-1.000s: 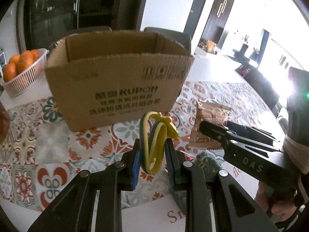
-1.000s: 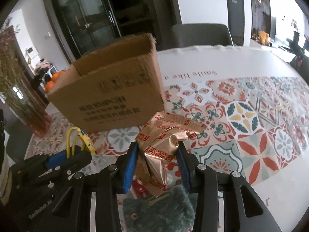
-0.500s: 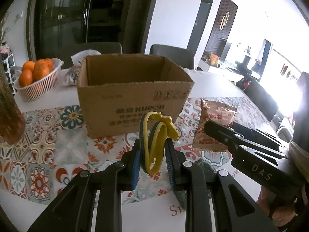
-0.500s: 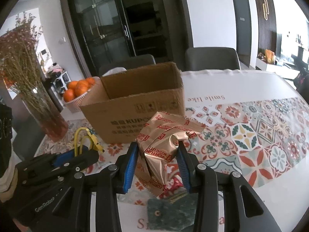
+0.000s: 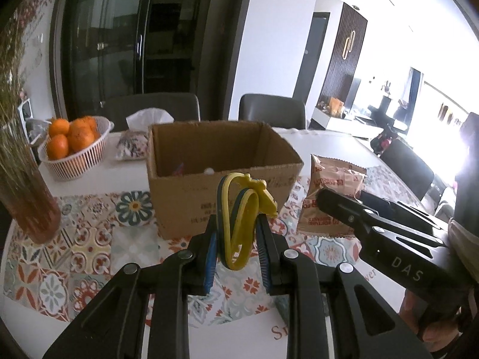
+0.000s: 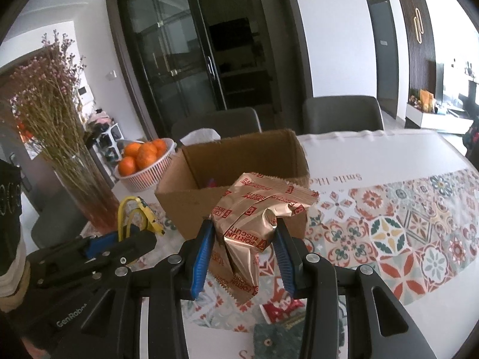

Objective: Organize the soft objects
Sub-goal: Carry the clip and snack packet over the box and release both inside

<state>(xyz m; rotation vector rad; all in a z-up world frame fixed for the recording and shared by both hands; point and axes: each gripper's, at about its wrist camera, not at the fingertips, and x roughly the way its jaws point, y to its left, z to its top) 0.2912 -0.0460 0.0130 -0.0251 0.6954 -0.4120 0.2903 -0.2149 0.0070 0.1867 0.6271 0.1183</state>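
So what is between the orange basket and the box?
A patterned tissue pack lies between the basket and the box; the left wrist view shows it.

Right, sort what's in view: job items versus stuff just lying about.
Job items: yellow band in the left hand-held gripper; biscuit packet in the right hand-held gripper; cardboard box.

Lying about: orange basket, dried-flower vase, tissue pack.
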